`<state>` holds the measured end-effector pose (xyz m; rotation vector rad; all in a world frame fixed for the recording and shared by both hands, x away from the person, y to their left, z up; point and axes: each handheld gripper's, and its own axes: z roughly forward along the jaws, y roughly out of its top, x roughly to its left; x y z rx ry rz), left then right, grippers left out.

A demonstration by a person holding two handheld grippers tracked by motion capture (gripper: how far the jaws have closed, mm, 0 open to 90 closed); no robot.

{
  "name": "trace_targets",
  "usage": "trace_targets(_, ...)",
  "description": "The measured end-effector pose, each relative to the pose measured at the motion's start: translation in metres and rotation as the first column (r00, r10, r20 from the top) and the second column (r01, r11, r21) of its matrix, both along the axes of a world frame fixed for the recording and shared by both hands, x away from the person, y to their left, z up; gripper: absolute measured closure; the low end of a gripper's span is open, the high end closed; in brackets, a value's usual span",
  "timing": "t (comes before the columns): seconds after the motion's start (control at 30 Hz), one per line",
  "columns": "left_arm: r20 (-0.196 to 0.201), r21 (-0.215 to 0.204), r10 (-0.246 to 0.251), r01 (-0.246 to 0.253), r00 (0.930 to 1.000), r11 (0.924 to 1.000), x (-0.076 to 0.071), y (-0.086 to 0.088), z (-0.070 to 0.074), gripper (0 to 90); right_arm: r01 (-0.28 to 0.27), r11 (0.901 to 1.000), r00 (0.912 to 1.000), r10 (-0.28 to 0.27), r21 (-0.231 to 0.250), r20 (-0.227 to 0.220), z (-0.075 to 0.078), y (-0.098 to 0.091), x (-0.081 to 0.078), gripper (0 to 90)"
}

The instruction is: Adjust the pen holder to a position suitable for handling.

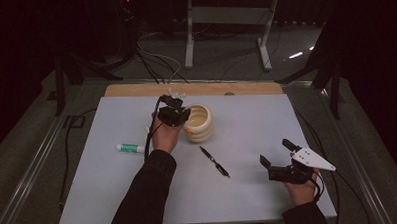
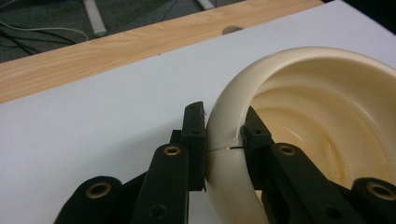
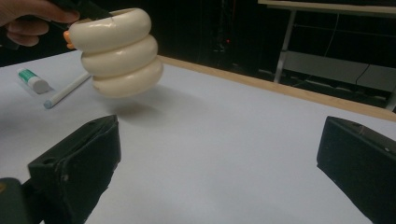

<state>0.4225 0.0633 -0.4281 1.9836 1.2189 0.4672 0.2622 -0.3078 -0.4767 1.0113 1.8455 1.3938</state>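
Observation:
A cream ribbed cup [image 1: 200, 123] hangs a little above the white table top [image 1: 249, 195], tilted, with its shadow beneath it in the right gripper view. My left gripper [image 1: 184, 116] is shut on the cup's rim [image 2: 224, 140], one jaw outside the wall and one inside. The cup [image 3: 119, 51] shows at the upper left of the right gripper view, with the person's hand [image 3: 28, 16] beside it. My right gripper [image 1: 275, 152] stays near the table's front right, open with nothing between its jaws [image 3: 219, 144].
A black pen [image 1: 214, 162] lies at the middle of the table. A green and white tube [image 1: 130, 148] lies to the left, with a white marker [image 3: 67, 90] near it. A wooden strip [image 1: 135, 90] borders the far edge. A metal frame [image 1: 228, 21] stands on the floor beyond.

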Motion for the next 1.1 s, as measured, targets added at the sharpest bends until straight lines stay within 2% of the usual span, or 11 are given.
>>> trace_targets(0.2, 0.001, 0.043, 0.001, -0.001, 1.0000, 0.9991, -0.008, 0.010, 0.000, 77.5, -0.007, 1.0000, 0.9999, 0.007, 0.001, 0.014, 0.000, 0.000, 0.000, 0.0)
trace_targets(0.63, -0.033, 0.086, 0.020, -0.017, 0.9993, 0.9961, -0.016, 0.029, -0.012, 77.4, -0.005, 1.0000, 1.0000, 0.005, 0.002, 0.000, 0.000, 0.001, 0.000, 0.0)
trace_targets(1.07, -0.077, 0.139, 0.038, -0.027, 0.9963, 0.9900, -0.015, 0.035, -0.028, 77.1, 0.005, 1.0000, 0.9999, -0.005, 0.005, -0.010, 0.000, 0.000, 0.000, 0.0)
trace_targets(1.1, -0.079, 0.130, 0.044, -0.033, 0.9959, 0.9909, -0.014, 0.034, -0.028, 77.2, 0.005, 1.0000, 0.9999, -0.005, 0.005, -0.010, 0.000, 0.000, 0.000, 0.0)
